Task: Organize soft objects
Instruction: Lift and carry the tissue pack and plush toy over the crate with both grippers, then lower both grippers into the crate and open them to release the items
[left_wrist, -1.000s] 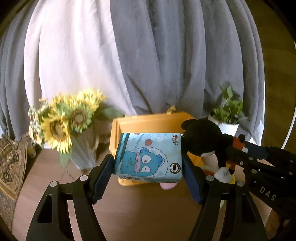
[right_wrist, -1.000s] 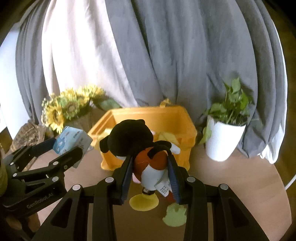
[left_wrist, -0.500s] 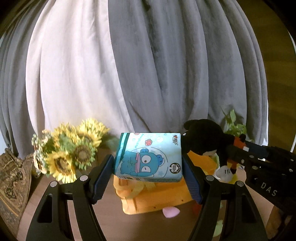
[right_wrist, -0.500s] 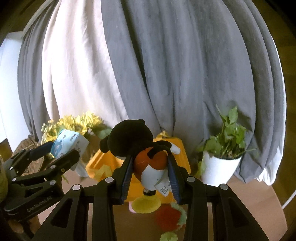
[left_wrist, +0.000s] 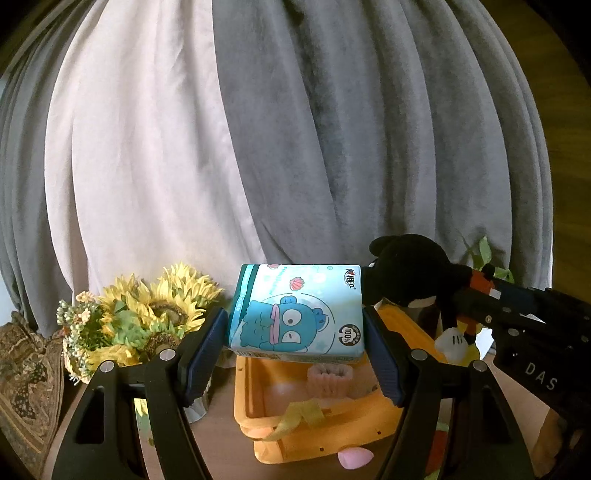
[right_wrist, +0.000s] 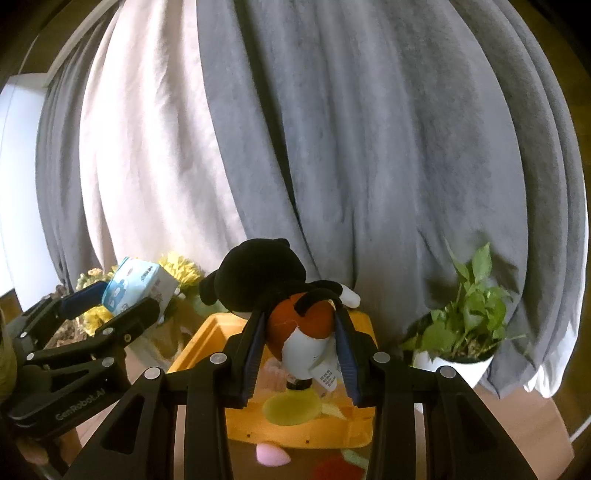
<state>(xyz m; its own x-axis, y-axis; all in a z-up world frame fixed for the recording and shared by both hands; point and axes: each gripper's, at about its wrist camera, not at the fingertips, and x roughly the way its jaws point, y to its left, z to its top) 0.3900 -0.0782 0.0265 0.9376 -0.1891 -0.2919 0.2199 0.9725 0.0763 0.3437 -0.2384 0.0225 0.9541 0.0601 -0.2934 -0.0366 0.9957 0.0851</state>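
Two views. Through the left wrist, my left tool (left_wrist: 295, 350) pinches a blue tissue pack (left_wrist: 295, 314) above the orange bin (left_wrist: 325, 417), sunflowers (left_wrist: 147, 317) to its left. Through the right wrist, my right tool (right_wrist: 301, 354) clamps a plush toy (right_wrist: 291, 314) over the same bin (right_wrist: 207, 339), a potted plant (right_wrist: 461, 332) alongside.

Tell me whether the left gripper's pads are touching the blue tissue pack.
Touching. The left wrist view shows both pads of the left gripper pressed flat against the sides of the tissue pack, holding it above the orange bin.
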